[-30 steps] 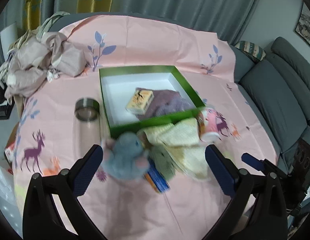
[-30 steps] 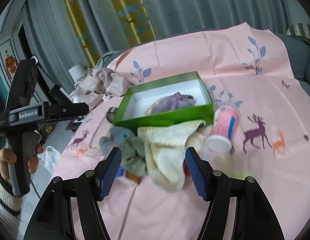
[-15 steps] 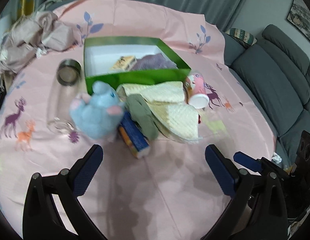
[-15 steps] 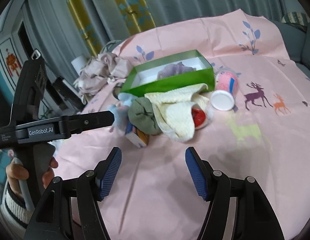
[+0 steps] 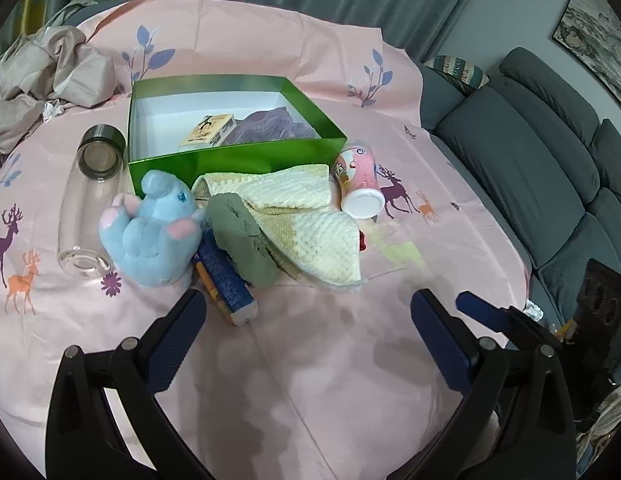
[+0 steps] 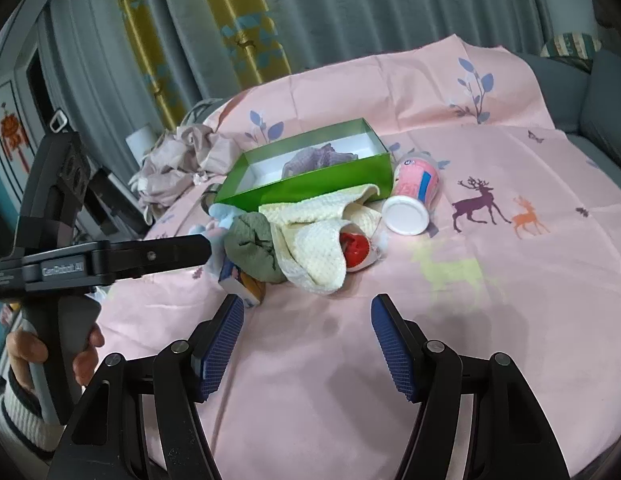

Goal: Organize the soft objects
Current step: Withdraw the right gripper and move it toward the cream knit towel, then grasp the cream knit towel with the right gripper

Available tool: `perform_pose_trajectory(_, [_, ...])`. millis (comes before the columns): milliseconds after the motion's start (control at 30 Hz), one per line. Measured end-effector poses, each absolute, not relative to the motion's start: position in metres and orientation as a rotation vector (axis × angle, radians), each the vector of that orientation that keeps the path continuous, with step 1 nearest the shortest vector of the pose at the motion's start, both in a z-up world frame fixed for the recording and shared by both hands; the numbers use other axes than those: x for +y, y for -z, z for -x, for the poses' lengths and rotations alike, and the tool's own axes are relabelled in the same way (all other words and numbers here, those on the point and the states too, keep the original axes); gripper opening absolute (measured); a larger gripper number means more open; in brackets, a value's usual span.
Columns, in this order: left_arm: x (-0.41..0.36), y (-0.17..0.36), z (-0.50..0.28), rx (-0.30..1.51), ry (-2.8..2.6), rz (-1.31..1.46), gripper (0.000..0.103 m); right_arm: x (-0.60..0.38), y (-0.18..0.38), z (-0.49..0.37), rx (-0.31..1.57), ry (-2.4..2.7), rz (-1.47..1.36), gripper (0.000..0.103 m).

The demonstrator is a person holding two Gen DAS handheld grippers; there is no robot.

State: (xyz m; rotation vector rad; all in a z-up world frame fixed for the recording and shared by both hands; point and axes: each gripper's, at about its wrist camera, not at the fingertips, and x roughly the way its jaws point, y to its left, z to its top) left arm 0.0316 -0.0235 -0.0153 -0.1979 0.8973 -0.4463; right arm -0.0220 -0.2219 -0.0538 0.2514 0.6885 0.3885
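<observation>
Grippers sat lowest in frame: left gripper (image 5: 308, 312) and right gripper (image 6: 306, 322) both had fingers spread wide, nothing between them. Just above, mid-frame on the pink cloth (image 5: 310, 380), lay a blue plush toy (image 5: 150, 228), a grey-green cloth (image 5: 246, 236) and a cream towel (image 5: 306, 216), touching. Farther up stood a green box (image 5: 234, 156) with a purple cloth (image 5: 270, 130) inside.
</observation>
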Motion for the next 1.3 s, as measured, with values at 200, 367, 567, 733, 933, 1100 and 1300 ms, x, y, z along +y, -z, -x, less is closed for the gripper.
perform_pose_trajectory(200, [-0.019,0.014,-0.036,0.890,0.453,0.212,0.102,-0.225,0.069,0.008,0.683,-0.414,-0.310,0.067])
perform_pose_trajectory(367, [-0.018,0.021,-0.040,0.889,0.498,0.236,0.102,-0.237,0.083,-0.010,0.688,-0.423,-0.378,0.067])
perform_pose_trajectory(567, [-0.021,0.025,-0.059,0.906,0.511,0.271,0.101,-0.254,0.094,-0.034,0.686,-0.431,-0.452,0.067])
perform_pose_trajectory(733, [-0.033,0.012,-0.102,0.950,0.538,0.324,0.101,-0.260,0.088,-0.070,0.677,-0.465,-0.508,0.067])
perform_pose_trajectory(933, [-0.045,0.021,-0.170,1.075,0.433,0.324,0.094,-0.250,0.090,-0.126,0.754,-0.504,-0.530,0.067])
perform_pose_trajectory(1100, [-0.048,0.040,-0.205,1.192,0.345,0.288,0.091,-0.227,0.105,-0.158,0.836,-0.551,-0.474,0.067])
perform_pose_trajectory(1300, [-0.050,0.069,-0.222,1.286,0.327,0.265,0.089,-0.210,0.116,-0.177,0.878,-0.561,-0.426,0.067])
